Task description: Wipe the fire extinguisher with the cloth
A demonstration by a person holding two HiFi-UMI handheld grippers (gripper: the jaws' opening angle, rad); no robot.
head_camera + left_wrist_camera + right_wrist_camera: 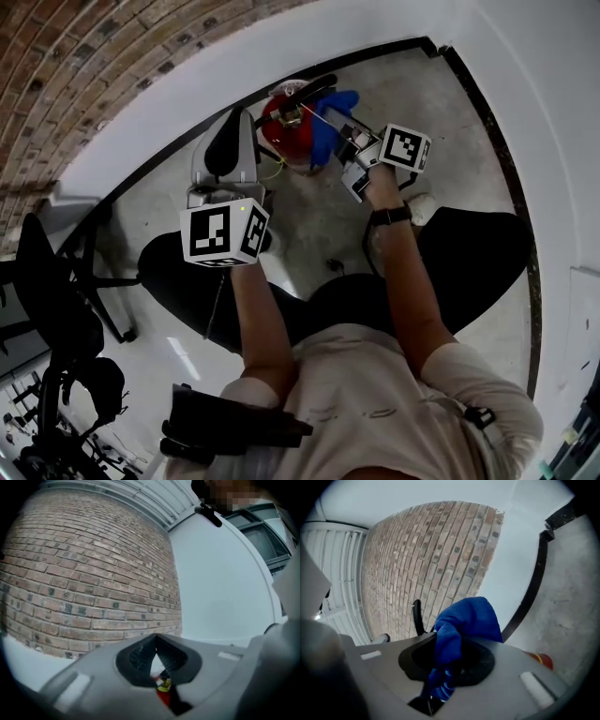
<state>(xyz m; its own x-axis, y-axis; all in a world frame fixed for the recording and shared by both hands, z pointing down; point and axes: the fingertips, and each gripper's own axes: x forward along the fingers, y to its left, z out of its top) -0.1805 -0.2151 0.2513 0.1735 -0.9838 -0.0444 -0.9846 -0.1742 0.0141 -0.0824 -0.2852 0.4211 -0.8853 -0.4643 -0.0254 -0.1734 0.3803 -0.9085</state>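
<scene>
Right gripper (446, 660) clamped on limp blue cloth (466, 620) beside the far fire extinguisher (281, 131). Left gripper (156, 644) jaws together, empty. Extinguisher likely heavy, rigid, slick; steady by top handle (314, 90).

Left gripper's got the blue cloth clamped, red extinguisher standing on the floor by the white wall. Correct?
Wrong gripper. The blue cloth is clamped in the right gripper, as the right gripper view shows; the left gripper is shut on nothing. The rest holds: the red extinguisher stands on the floor by the white wall.
</scene>
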